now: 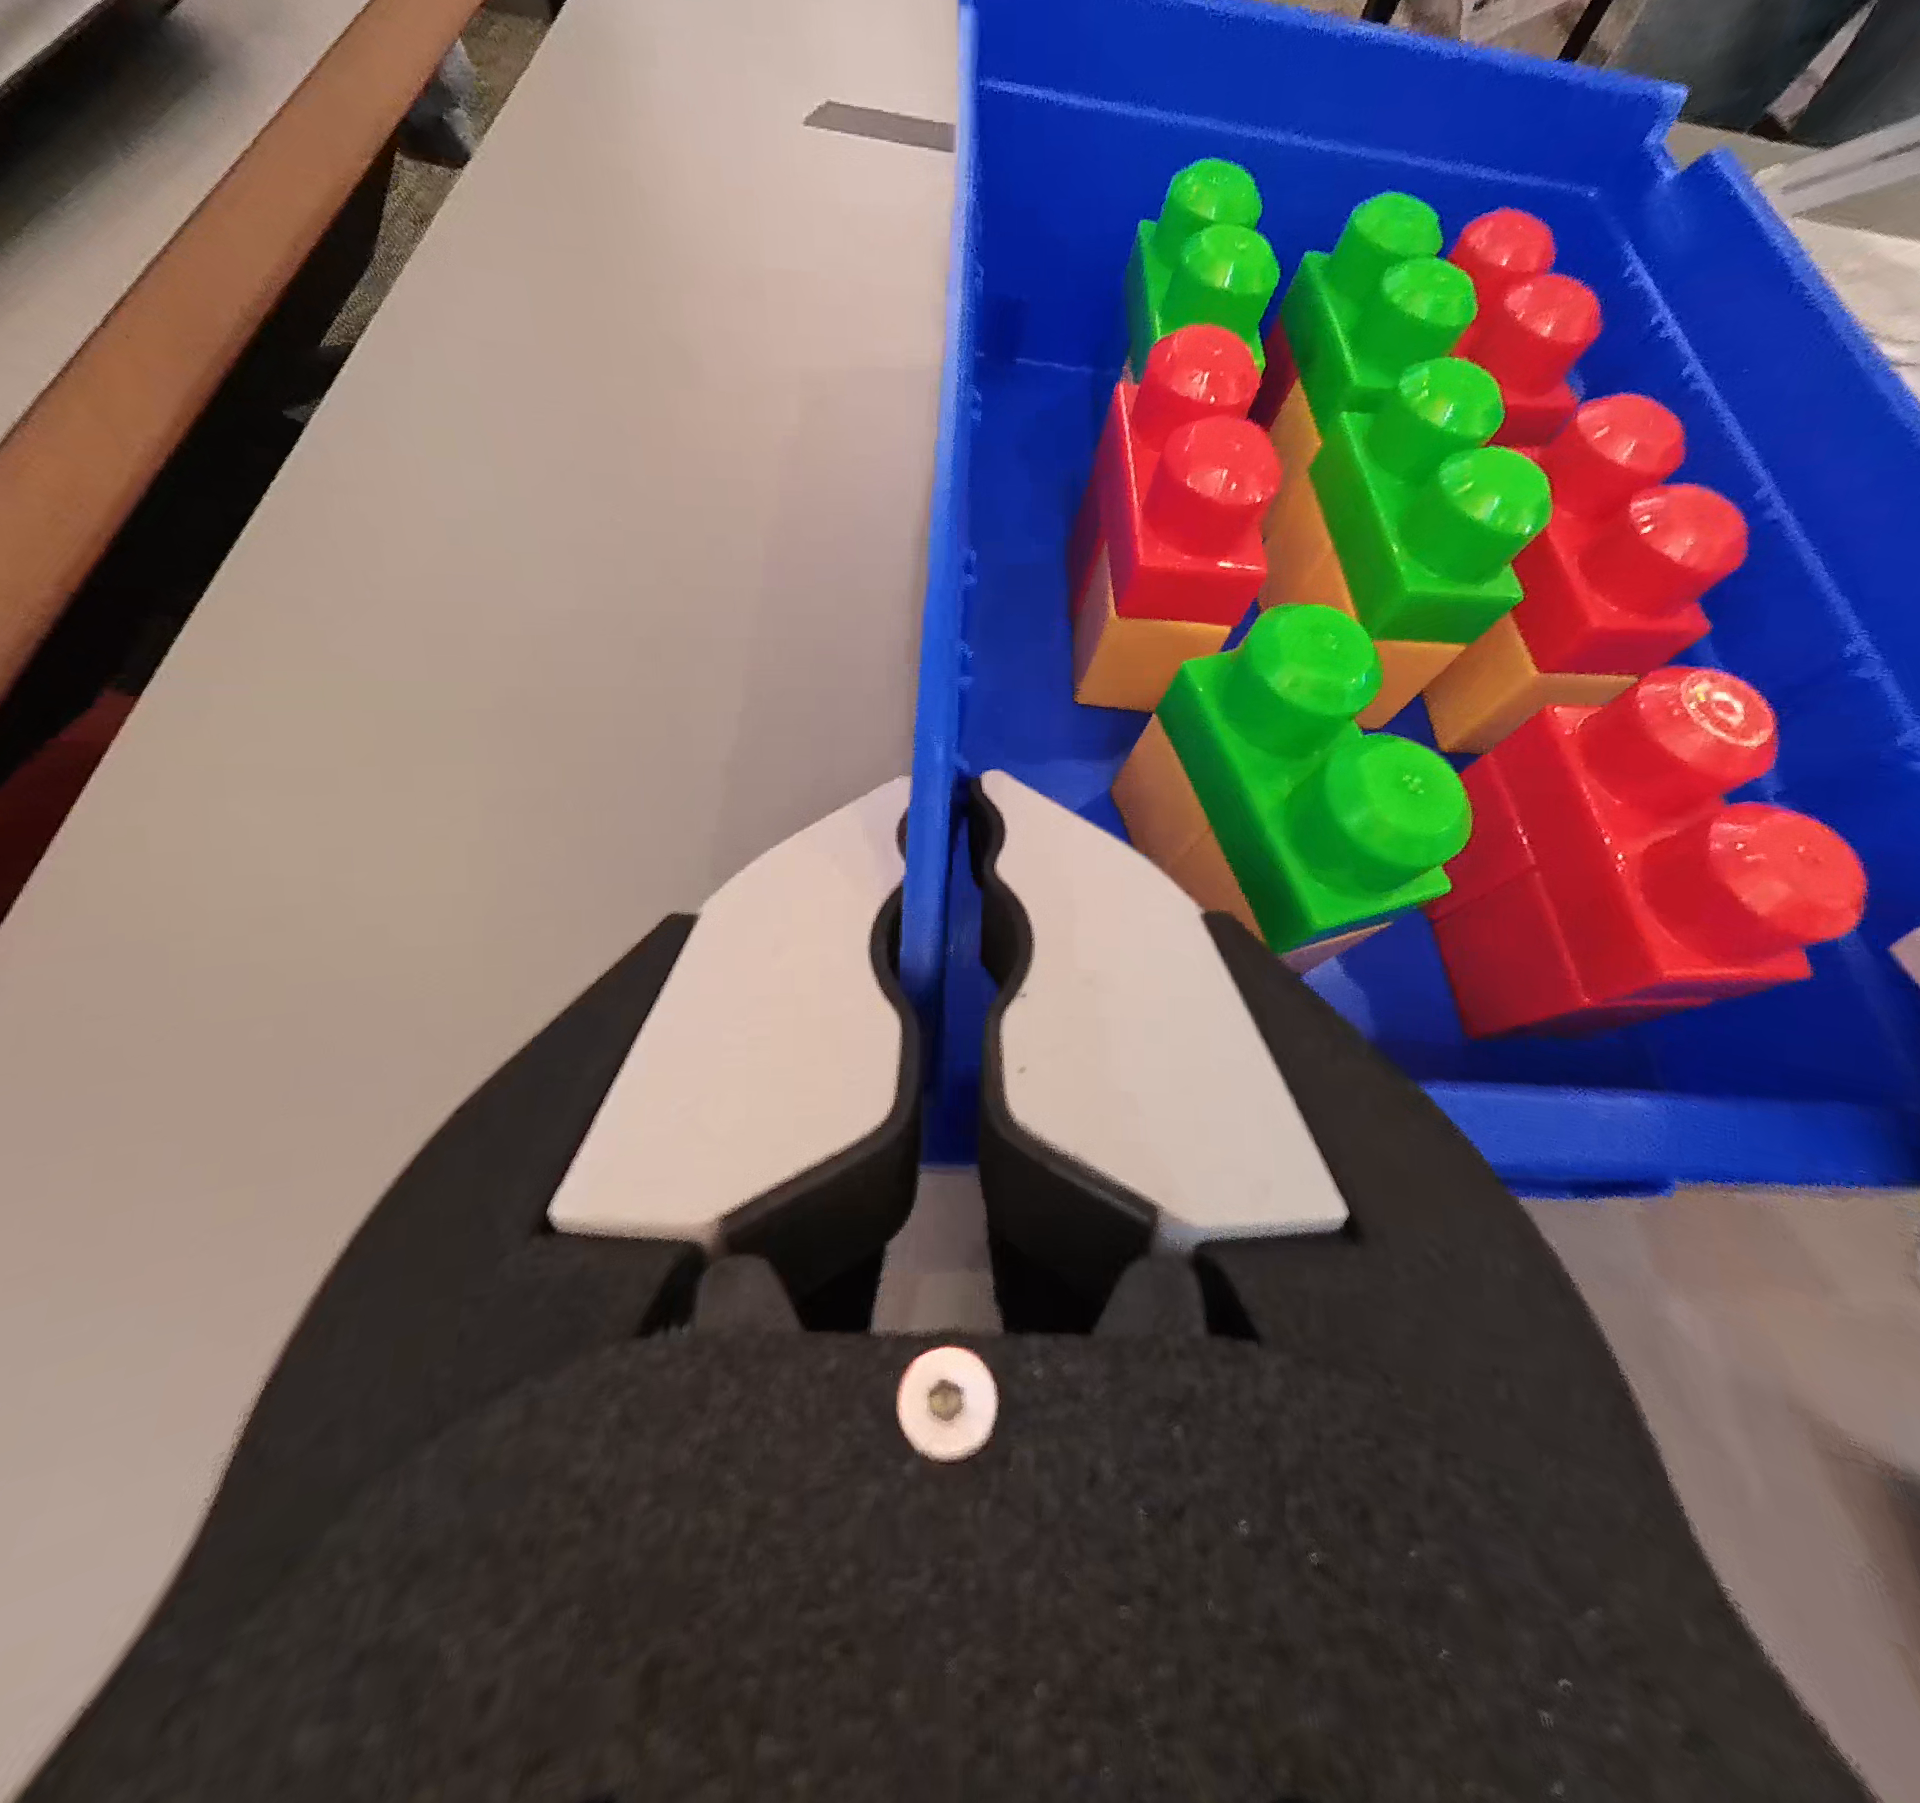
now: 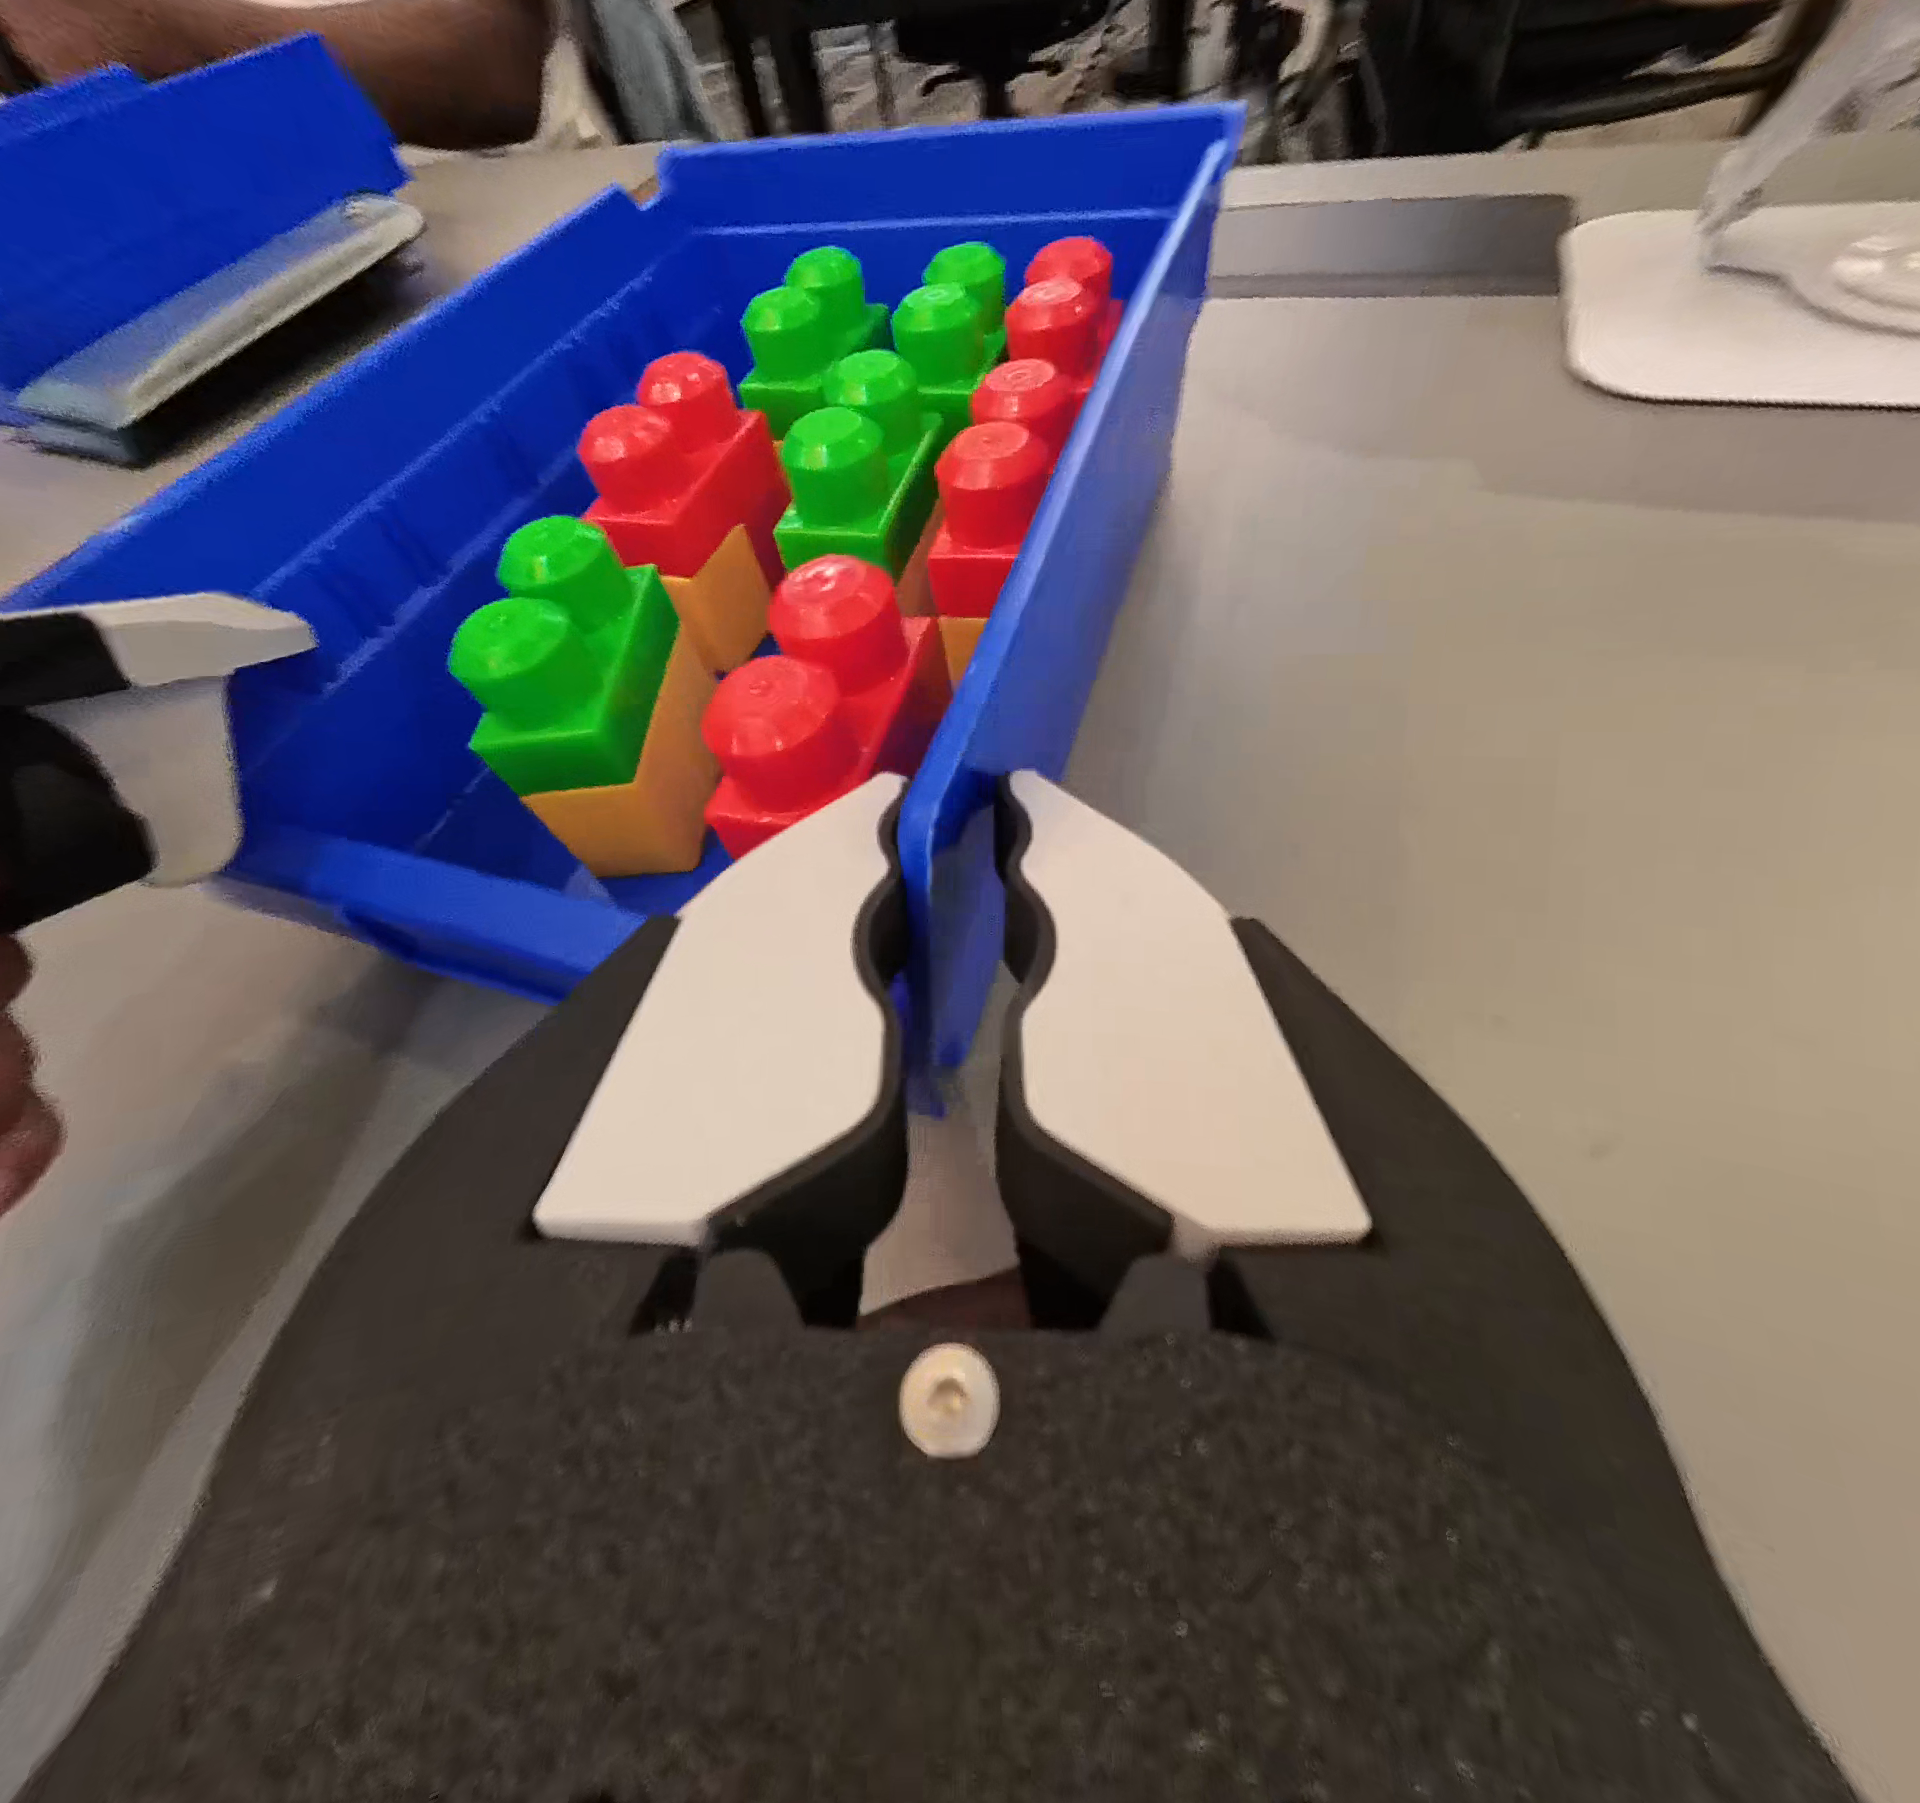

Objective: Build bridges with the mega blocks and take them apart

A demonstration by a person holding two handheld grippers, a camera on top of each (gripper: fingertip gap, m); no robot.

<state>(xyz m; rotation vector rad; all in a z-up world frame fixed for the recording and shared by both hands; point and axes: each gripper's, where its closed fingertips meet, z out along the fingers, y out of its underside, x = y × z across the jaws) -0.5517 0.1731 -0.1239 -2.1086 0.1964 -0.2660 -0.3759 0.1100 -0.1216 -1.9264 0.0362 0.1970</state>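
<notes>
**Two grippers clamp a bin of blocks by its side walls**

The left gripper (image 1: pixel 940 808) pinches the left wall of a blue plastic bin (image 1: pixel 1299 106), one finger inside and one outside, the jaws pressed onto the thin plastic near the bin's front corner. The right gripper (image 2: pixel 951 797) grips the opposite wall in the same way, its fingers closed on the blue edge close to the near end. In the right wrist view the left gripper also shows at the far left edge, at the other wall.

Inside the bin stand the mega blocks (image 1: pixel 1392 527): green and red two-stud pieces seated on orange ones, packed upright in rows, with one red stack (image 1: pixel 1621 870) nearest the front and a green-topped stack (image 2: pixel 582 673) beside it. The bin rests on a grey table (image 1: pixel 520 558); a second blue bin (image 2: pixel 197 164) and a white stand base (image 2: pixel 1725 319) sit farther off.

No bridge is built yet; the step in hand appears to be moving or steadying the bin. Doing it well likely means keeping both pinches level and moving together, since the thin walls could flex or slip and a tilt could topple the upright stacks.
</notes>
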